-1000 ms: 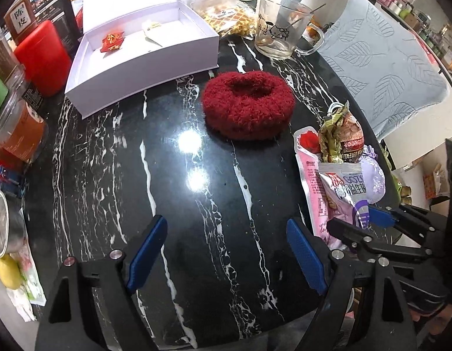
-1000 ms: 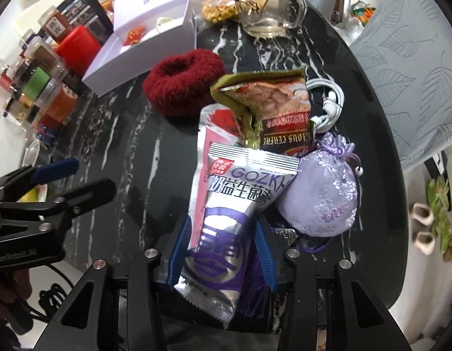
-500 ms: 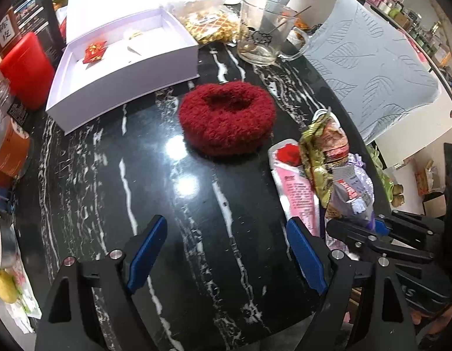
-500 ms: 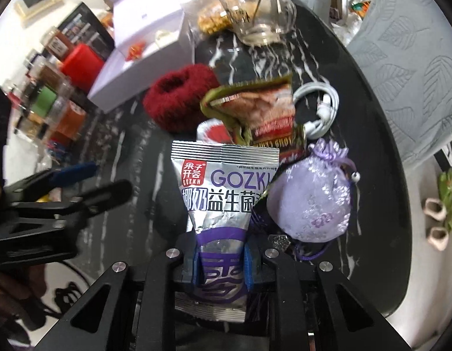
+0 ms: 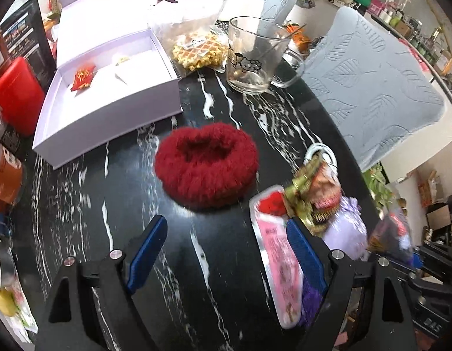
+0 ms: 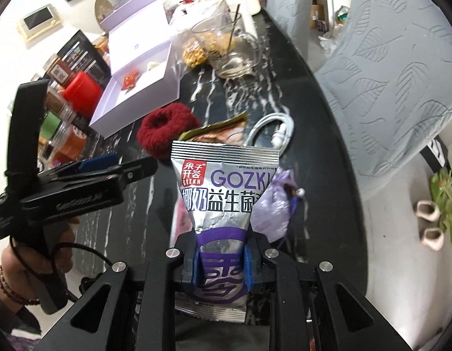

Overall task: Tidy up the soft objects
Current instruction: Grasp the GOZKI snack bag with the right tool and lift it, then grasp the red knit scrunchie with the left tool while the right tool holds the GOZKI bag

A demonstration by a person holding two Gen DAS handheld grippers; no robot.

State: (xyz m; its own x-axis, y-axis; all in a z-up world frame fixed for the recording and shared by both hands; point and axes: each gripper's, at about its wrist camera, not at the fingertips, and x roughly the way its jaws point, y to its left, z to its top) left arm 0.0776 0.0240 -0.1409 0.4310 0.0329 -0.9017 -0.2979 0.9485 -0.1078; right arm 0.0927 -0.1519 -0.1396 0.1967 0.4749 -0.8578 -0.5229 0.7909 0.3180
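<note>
home – dining table [image 5: 214, 269] | snacks, glass mug [image 5: 252, 58], cushioned chairs [image 5: 372, 87] – lived-in clutter

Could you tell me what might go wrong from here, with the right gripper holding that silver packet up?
The right gripper pinches only the lower end of the silver packet, so it might flop or slip. On the way to the white box it could clip the glass mug. The left gripper, open, is close to the pink packet and might nudge it.

A silver and purple snack packet [image 6: 223, 204] is showing; a dark red fluffy ring [image 5: 207, 163] is lying on a black, white-veined table [image 5: 79, 210] beside a pale lilac box [image 5: 109, 108].
</note>
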